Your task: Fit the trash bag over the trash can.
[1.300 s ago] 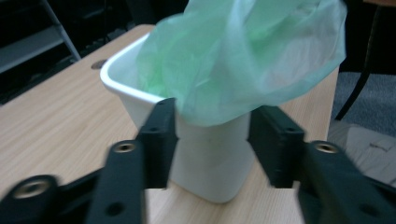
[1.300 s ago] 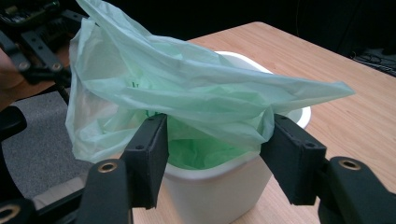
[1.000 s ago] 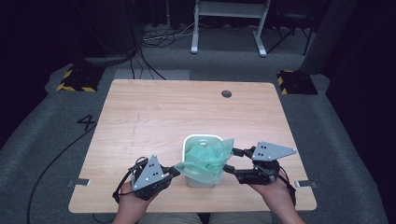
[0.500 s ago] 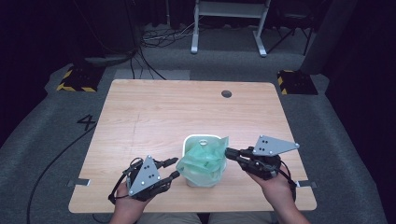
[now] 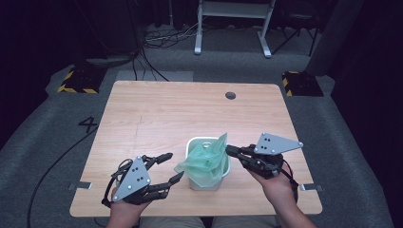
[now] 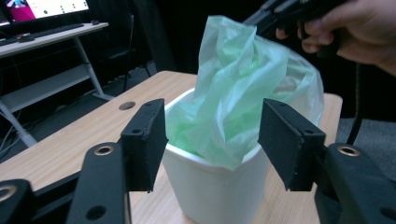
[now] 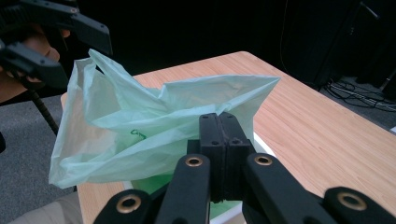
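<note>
Near the front edge of the pale wooden table (image 5: pixel 157 118), a small white plastic bin (image 5: pixel 207 182) stood between the two hand-held grippers, with a thin, crumpled pale-green plastic bag (image 5: pixel 205 160) sitting in its mouth and spilling over the rim.

From the high view, the left gripper (image 5: pixel 167 167) lay just left of the bin with its jaws apart, the bag's loose left edge close to the lower jaw tip but not pinched. The left gripper view confirmed this: the two black pads (image 6: pixel 144 140) stood wide on either side of the bin (image 6: pixel 210 191), the bag (image 6: pixel 233 93) rising free beyond them, touching neither.

The right gripper (image 5: pixel 230 150) reached in from the right at the bag's raised corner. Whether it gripped anything could not be read from above; the right gripper view settled it, showing the jaws pressed together on a fold of the green film (image 7: pixel 177 121), which stretched away towards the other gripper. That view also caught faint dark print on the bag. A round hole (image 5: pixel 230 95) in the tabletop appeared near the far edge.

Compared with a second earlier, the left jaws, then closed on the bag's left side, had just been opening and had let go of it. The right jaws, then parted beside the bag, had closed on it, and the bag's right corner stood higher, pulled into a peak.
</note>
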### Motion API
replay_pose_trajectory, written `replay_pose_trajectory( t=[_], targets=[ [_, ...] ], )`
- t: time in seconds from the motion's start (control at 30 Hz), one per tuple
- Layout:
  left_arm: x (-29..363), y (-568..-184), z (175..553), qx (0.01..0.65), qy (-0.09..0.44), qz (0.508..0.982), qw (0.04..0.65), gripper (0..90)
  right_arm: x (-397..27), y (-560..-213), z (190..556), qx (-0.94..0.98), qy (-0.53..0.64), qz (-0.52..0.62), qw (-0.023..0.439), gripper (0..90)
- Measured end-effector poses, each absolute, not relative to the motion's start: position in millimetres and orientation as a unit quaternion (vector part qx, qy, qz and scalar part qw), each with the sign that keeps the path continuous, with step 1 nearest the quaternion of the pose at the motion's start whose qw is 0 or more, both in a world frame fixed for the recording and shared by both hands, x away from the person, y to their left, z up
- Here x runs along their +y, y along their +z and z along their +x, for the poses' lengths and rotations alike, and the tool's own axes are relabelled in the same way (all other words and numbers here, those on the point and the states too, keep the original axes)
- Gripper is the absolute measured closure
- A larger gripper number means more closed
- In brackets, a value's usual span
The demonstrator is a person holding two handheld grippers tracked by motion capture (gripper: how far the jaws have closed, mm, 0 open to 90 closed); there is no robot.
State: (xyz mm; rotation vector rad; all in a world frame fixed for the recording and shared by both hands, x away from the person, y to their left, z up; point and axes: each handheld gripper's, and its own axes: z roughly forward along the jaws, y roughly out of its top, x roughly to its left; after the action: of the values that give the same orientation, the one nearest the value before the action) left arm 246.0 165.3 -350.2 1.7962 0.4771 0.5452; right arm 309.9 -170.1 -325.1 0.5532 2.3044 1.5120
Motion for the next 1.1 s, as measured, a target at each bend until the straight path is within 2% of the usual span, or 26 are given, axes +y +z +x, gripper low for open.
replay_pose_trajectory(
  t=[0.13, 0.27, 0.4, 0.77, 1.1],
  targets=[
    [156, -352, 252, 0.206, 0.228, 0.784, 0.539, 51.5, -170, -325, 311, 0.808, 0.531, 0.193, 0.163, 90.0],
    [152, -357, 259, 0.213, 0.217, 0.794, 0.527, 74.7, -170, -325, 311, 0.809, 0.531, 0.194, 0.161, 90.0],
    [154, -358, 261, 0.222, 0.222, 0.791, 0.524, 85.8, -173, -325, 310, 0.809, 0.530, 0.196, 0.161, 90.0],
    [175, -351, 252, 0.241, 0.257, 0.769, 0.533, 89.4, -183, -323, 299, 0.808, 0.531, 0.194, 0.168, 90.0],
    [192, -364, 260, 0.278, 0.256, 0.765, 0.522, 89.3, -204, -336, 290, 0.810, 0.522, 0.216, 0.161, 90.0]
  ],
)
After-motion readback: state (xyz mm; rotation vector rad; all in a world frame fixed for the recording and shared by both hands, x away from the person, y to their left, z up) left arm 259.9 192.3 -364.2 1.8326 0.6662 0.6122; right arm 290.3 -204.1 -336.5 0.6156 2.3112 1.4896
